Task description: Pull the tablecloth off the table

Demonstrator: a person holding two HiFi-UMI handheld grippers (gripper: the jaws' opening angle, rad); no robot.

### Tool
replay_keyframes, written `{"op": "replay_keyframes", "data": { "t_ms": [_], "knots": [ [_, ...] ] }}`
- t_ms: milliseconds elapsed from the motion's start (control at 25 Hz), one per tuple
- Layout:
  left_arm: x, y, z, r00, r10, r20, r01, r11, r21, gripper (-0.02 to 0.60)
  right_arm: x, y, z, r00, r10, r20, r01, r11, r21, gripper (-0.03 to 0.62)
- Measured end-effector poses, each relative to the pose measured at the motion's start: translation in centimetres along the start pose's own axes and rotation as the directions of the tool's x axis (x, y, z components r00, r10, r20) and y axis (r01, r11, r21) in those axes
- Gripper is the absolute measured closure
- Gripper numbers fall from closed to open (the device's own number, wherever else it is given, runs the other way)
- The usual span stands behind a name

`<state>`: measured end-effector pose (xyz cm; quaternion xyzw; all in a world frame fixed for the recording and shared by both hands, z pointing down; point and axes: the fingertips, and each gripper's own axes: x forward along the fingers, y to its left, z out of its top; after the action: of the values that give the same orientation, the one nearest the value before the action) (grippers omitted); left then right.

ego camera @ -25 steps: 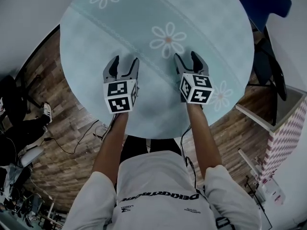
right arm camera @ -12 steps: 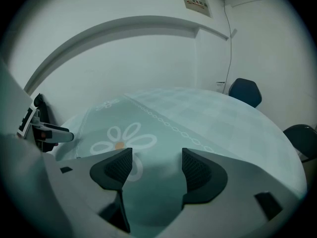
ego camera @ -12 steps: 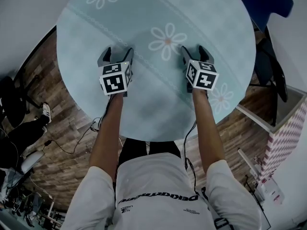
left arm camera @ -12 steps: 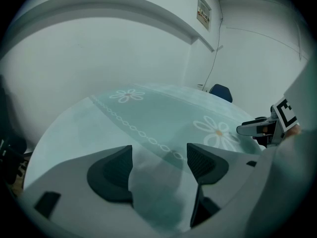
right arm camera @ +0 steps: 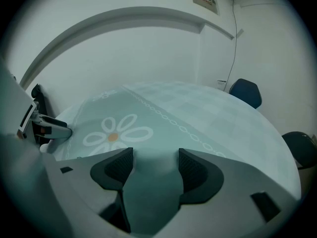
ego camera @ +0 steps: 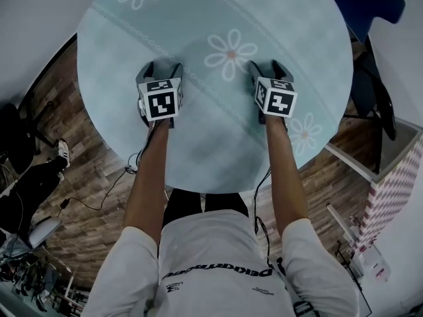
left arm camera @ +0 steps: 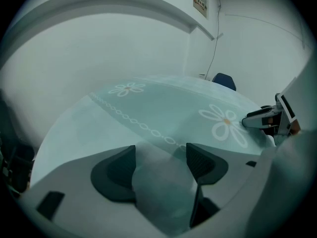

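Observation:
A light blue tablecloth printed with white daisies covers the round table. Both grippers point steeply down onto its near half, side by side. My left gripper stands open, its jaws just having spread wider. In the left gripper view the cloth shows as a pale bulge between the dark pads, which do not press on it. My right gripper is open too, also just widened slightly. Flat cloth lies between its pads. Each gripper sees the other at its frame's edge.
A blue chair and a dark chair stand at the table's right. A checked box sits lower right. Cables trail over the wooden floor at left, near a seated person's shoe. White walls stand beyond the table.
Both grippers have moved farther in over the table and sunk toward the cloth, tipping more steeply. Their jaws stand wider than a second ago.

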<state>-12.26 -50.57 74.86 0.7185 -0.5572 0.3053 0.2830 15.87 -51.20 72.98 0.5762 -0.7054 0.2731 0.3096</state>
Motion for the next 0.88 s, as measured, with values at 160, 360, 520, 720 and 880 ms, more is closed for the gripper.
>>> {"op": "replay_keyframes", "data": {
  "t_ms": [160, 360, 520, 720, 880],
  "knots": [
    [-0.3, -0.7, 0.5, 1.0, -0.015, -0.005, 0.015, 1.0, -0.009, 0.256, -0.2, -0.1, 0.0, 1.0, -0.004, 0.018, 0.004, 1.0, -0.014, 0.299],
    [-0.6, -0.2, 0.5, 1.0, -0.014, -0.023, 0.013, 1.0, -0.024, 0.311, -0.2, 0.8, 0.2, 1.0, -0.006, 0.011, 0.006, 1.0, -0.022, 0.345],
    [-0.7, -0.4, 0.3, 1.0, -0.013, -0.02, 0.013, 1.0, -0.017, 0.36, -0.3, 0.9, 0.1, 1.0, -0.001, -0.006, 0.001, 1.0, -0.022, 0.391],
    [-0.8, -1.0, 0.2, 0.999, -0.022, -0.032, 0.022, 1.0, -0.001, 0.435, -0.4, 1.1, 0.0, 1.0, 0.002, -0.009, -0.003, 0.999, -0.032, 0.457],
    [-0.8, -1.5, -0.1, 0.998, -0.031, -0.049, 0.032, 0.999, 0.022, 0.531, -0.3, 1.6, -0.1, 1.0, 0.007, -0.025, -0.008, 0.999, -0.037, 0.511]
  ]
}}
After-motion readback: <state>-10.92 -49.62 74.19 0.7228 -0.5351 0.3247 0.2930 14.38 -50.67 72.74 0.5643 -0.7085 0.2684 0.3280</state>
